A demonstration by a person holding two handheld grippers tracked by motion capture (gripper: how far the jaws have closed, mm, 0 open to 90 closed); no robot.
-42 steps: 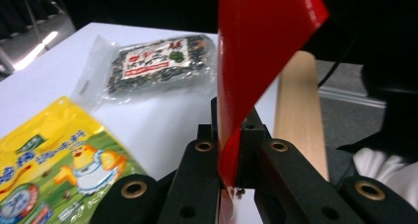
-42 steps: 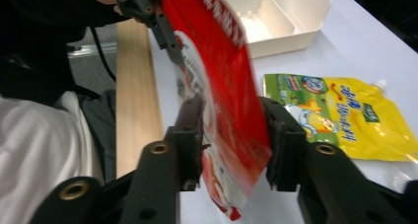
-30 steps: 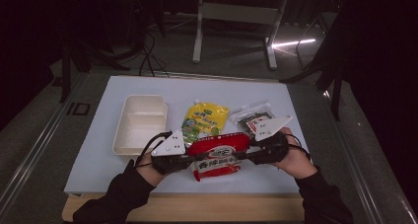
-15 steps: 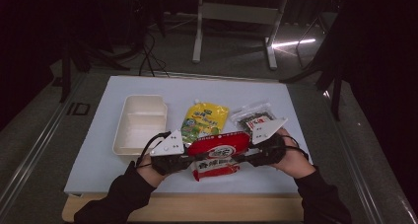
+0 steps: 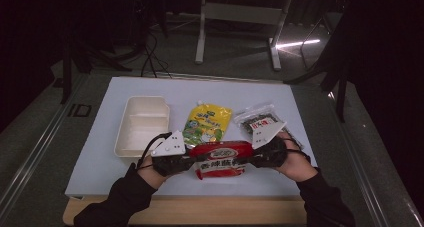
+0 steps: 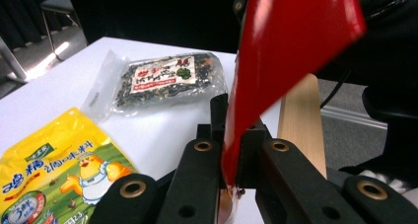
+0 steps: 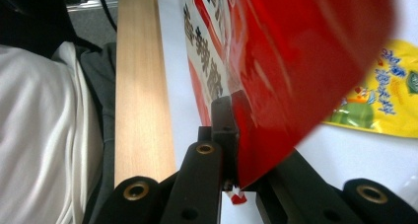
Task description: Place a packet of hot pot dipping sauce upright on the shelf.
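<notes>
Fingers [image 6: 246, 150] of the left gripper [image 5: 187, 163] and right gripper [image 5: 250, 159] pinch opposite ends of a glossy red plastic snack packet [image 5: 220, 158] at the counter's [image 5: 310, 177] six o'clock edge; the right gripper's have just been closing. Yellow pouch [image 5: 207, 123] lies at twelve o'clock.

The high view looks forward and down from above the person's side of the white table [image 5: 100, 157], far enough off to take in the whole top and the dark floor beyond. The 2 gripper views sit very close, each looking along its own black jaws, low over the table. All 3 views share the red packet [image 5: 220, 159] [image 6: 286, 51] [image 7: 296, 61] and the yellow pouch [image 5: 207, 124] [image 6: 54, 174] [image 7: 384, 100]. The high view and the left gripper view also share the clear bag [image 5: 260, 123] [image 6: 165, 78].
</notes>
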